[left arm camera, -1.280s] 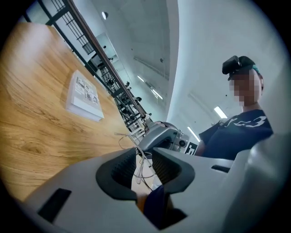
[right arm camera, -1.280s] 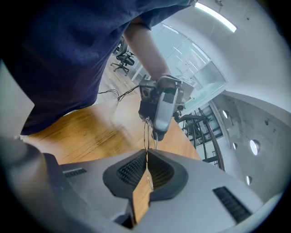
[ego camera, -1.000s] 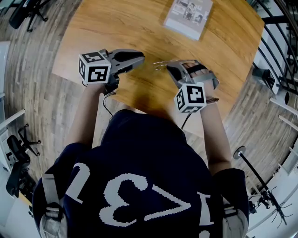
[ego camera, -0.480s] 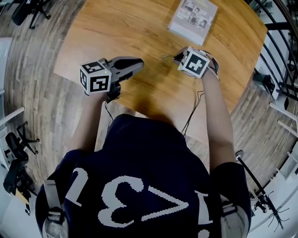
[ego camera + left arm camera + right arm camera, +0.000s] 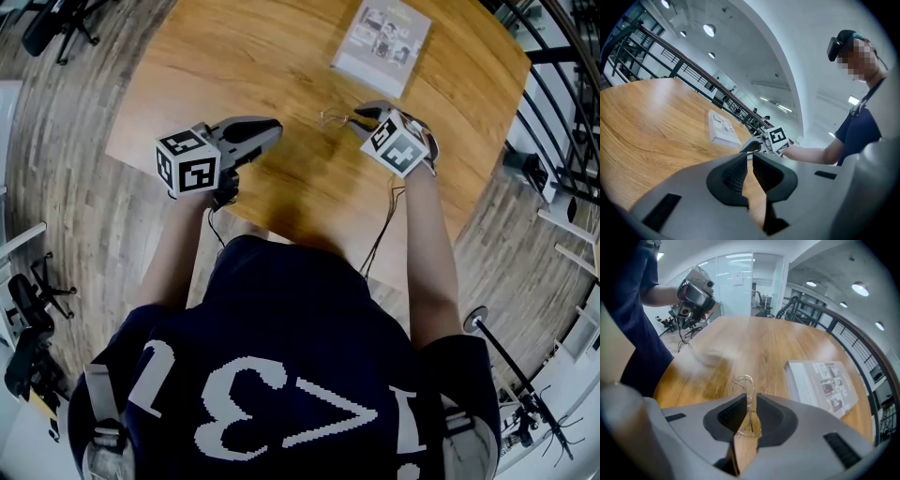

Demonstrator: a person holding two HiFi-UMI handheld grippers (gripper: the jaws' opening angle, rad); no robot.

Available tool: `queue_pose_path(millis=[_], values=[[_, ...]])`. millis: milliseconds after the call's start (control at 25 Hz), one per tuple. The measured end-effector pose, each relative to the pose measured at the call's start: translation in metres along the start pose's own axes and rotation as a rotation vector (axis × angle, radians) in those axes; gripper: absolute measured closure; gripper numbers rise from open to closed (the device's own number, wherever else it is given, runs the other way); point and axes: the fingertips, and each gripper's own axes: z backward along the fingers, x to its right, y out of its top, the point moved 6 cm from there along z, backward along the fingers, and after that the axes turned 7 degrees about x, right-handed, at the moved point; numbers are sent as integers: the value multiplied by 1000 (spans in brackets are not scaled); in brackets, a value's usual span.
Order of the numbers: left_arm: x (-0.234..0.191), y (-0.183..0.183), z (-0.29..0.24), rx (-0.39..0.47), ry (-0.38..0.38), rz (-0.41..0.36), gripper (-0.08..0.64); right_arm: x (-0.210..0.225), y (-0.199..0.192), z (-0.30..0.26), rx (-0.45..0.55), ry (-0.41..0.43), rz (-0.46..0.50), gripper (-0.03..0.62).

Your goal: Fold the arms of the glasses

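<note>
Your right gripper (image 5: pixel 749 397) points steeply down at the wooden table (image 5: pixel 234 56) with its jaws pinched on the wire-rimmed glasses (image 5: pixel 743 382). The thin frame runs up between the two pads, and one lens loop stands clear above the tips. From the head view, the glasses (image 5: pixel 333 119) stick out of that gripper (image 5: pixel 361 114) toward your left, just above the tabletop near the table's middle. Whether they touch the wood cannot be told. Your left gripper (image 5: pixel 277 125) is held nearly level, well apart from the glasses and aimed toward them. Its jaws are drawn almost together, with only a sliver of table showing between them and nothing in them, as the left gripper view (image 5: pixel 749 153) shows. A printed booklet (image 5: pixel 382 35) lies flat on the table beyond your right gripper, near the far edge.
</note>
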Motion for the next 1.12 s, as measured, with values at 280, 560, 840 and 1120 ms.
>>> queue_pose_path(millis=[280, 560, 840, 1120], values=[[5, 26, -10, 57, 59, -104, 528, -7, 16, 72, 309, -250, -147, 560], [32, 65, -15, 161, 165, -358, 535, -8, 23, 155, 743, -456, -440, 563], [64, 99, -1, 292, 271, -565, 541, -23, 30, 216, 924, -652, -483, 568], [77, 120, 11, 367, 311, -616, 543, -40, 32, 240, 953, -747, -473, 568]])
